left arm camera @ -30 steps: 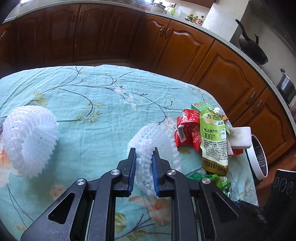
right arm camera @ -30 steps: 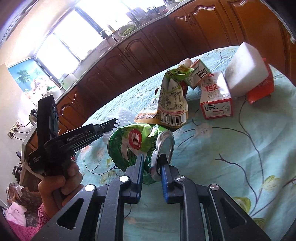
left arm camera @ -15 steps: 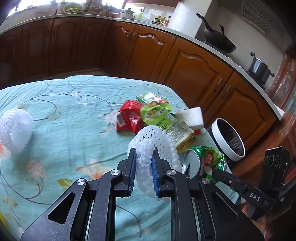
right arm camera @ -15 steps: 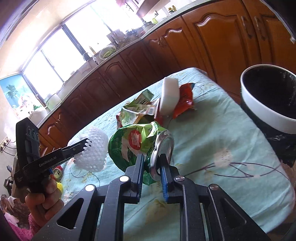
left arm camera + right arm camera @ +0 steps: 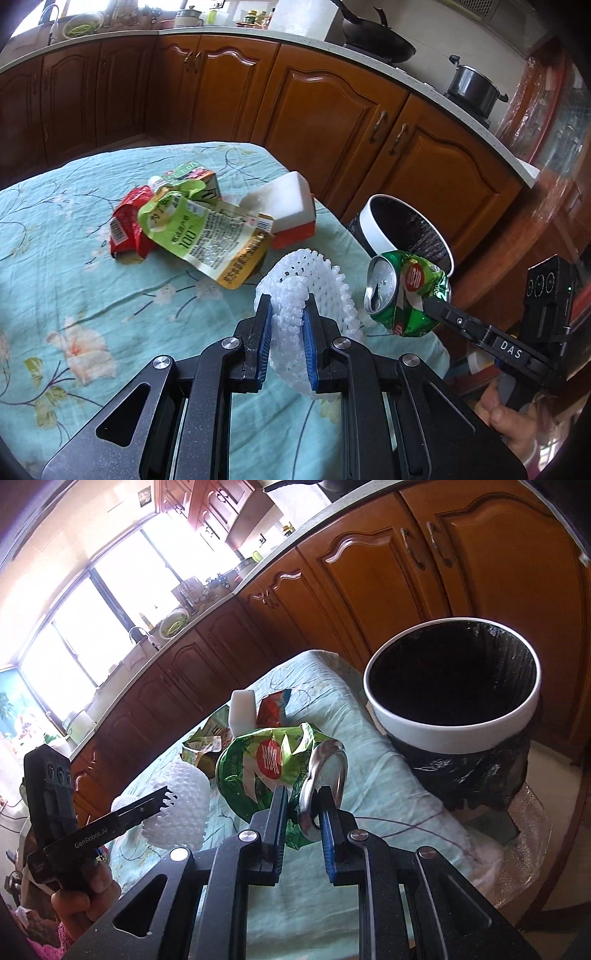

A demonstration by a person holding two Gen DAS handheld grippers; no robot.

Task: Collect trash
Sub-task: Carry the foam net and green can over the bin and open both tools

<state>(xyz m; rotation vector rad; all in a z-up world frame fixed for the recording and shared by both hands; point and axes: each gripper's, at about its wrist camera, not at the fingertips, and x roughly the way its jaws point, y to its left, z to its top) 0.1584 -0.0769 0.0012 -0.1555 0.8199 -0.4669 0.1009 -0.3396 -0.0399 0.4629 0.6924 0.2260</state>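
Observation:
My left gripper (image 5: 287,306) is shut on a white foam fruit net (image 5: 314,284) and holds it above the table's right end; the net also shows in the right wrist view (image 5: 177,805). My right gripper (image 5: 301,797) is shut on a crushed green can (image 5: 269,764), held in the air near the bin; the can also shows in the left wrist view (image 5: 404,291). A white-rimmed bin with a black liner (image 5: 454,716) stands just past the table edge, right of the can (image 5: 373,229).
On the teal flowered tablecloth (image 5: 74,258) lie a green drink pouch (image 5: 207,236), a red wrapper (image 5: 125,229), a small carton (image 5: 195,177) and a white foam block on a red pack (image 5: 280,203). Wooden cabinets (image 5: 332,110) curve behind the table.
Both grippers have swung right toward the bin with the net and the can held. The bin is now closer and larger in both views. The second foam net has left the left wrist view.

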